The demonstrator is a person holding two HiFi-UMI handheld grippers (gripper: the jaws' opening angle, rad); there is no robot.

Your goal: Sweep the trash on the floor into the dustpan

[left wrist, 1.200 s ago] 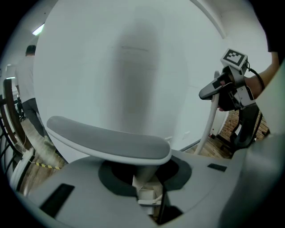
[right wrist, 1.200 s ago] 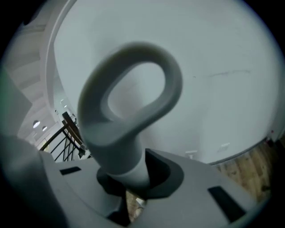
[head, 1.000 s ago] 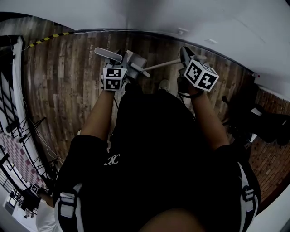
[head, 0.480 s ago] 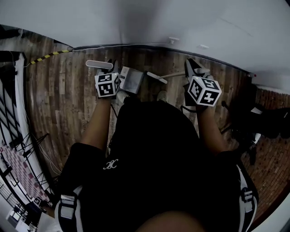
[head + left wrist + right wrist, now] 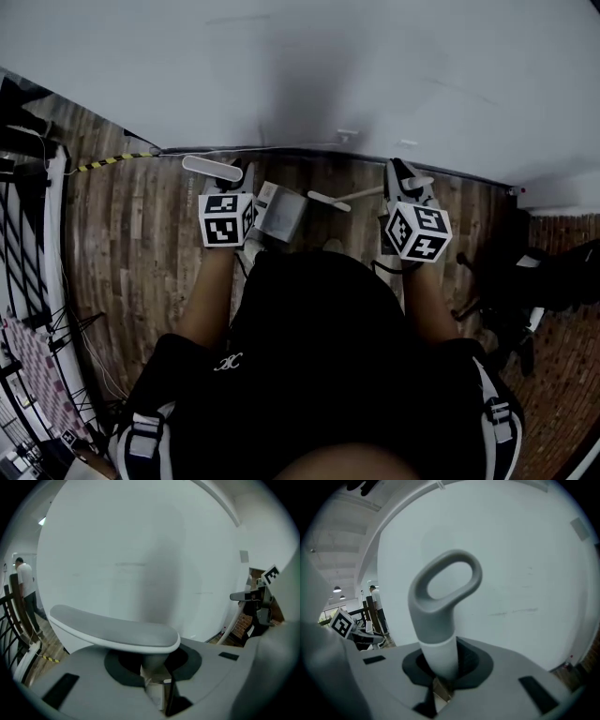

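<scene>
My left gripper (image 5: 228,187) is shut on the stem of the dustpan handle (image 5: 117,631), a flat grey and white paddle that lies across the left gripper view. The grey dustpan (image 5: 279,211) hangs beside that gripper, in front of my legs. My right gripper (image 5: 403,180) is shut on the broom handle (image 5: 440,597), a pale shaft with a grey loop at its end that stands up out of the jaws. In the head view the broom handle (image 5: 342,197) runs left from the right gripper. No trash shows on the wooden floor (image 5: 141,253).
A white wall (image 5: 309,75) stands close ahead. Yellow-black tape (image 5: 112,161) lies at its foot on the left. A black rack (image 5: 28,225) stands at the left, dark equipment (image 5: 525,281) at the right. A person (image 5: 23,585) stands in the distance.
The head view has tilted up, so the wall fills more of it. Both grippers keep their hold and sit lower in the frame. The broom handle has swung closer to the dustpan.
</scene>
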